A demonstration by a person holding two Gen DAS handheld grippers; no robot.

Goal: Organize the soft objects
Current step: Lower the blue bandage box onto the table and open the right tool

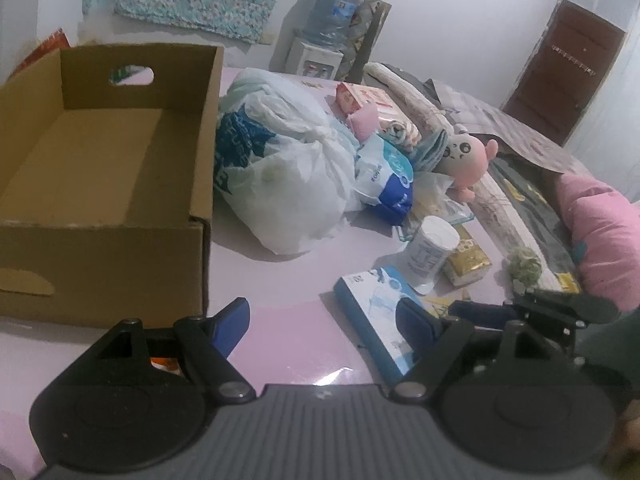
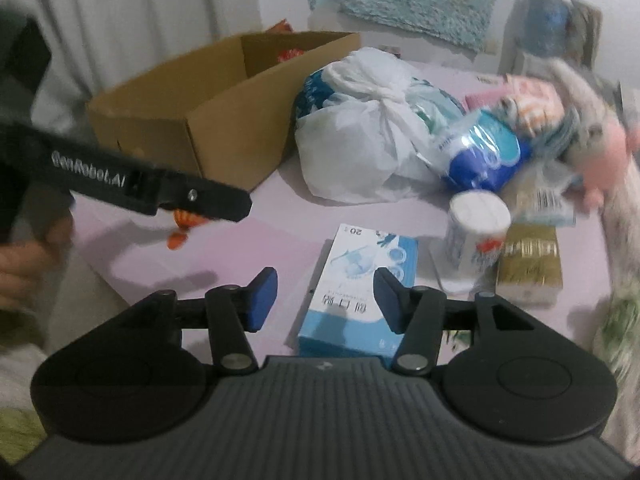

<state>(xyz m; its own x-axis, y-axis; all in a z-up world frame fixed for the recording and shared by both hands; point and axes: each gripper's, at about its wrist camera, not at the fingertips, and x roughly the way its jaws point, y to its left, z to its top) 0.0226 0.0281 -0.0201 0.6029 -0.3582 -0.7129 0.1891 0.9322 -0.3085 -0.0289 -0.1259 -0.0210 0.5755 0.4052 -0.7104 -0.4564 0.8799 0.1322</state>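
Nearest to me, the right gripper point(image 2: 316, 300) stands with its jaws partly spread and nothing pinched; the blue box point(image 2: 360, 292) of masks lies flat just beyond, its near right corner behind the right pad. On my left gripper point(image 1: 322, 326) the jaws are spread wide and likewise hold nothing, with bare pink tabletop point(image 1: 288, 344) between them and the same blue box at the right pad.

I judge that I am between picks: both tools free, the cardboard box point(image 1: 120, 184) open and apparently unfilled, off to the left of my left jaws. An orange object shows only in part beneath the left tool; I cannot identify it.

Soft goods sit ahead and to the right of both jaws: a tied white plastic bag point(image 1: 288, 168), a blue and white tissue pack point(image 1: 388, 184) touching it, and a pink plush toy point(image 1: 468, 156) further right, leaning among folded cloth. The plush looks squashy and light.

The next move calls for choosing one soft item, reaching over the tub point(image 1: 432, 248) and the boxes, and closing gently.
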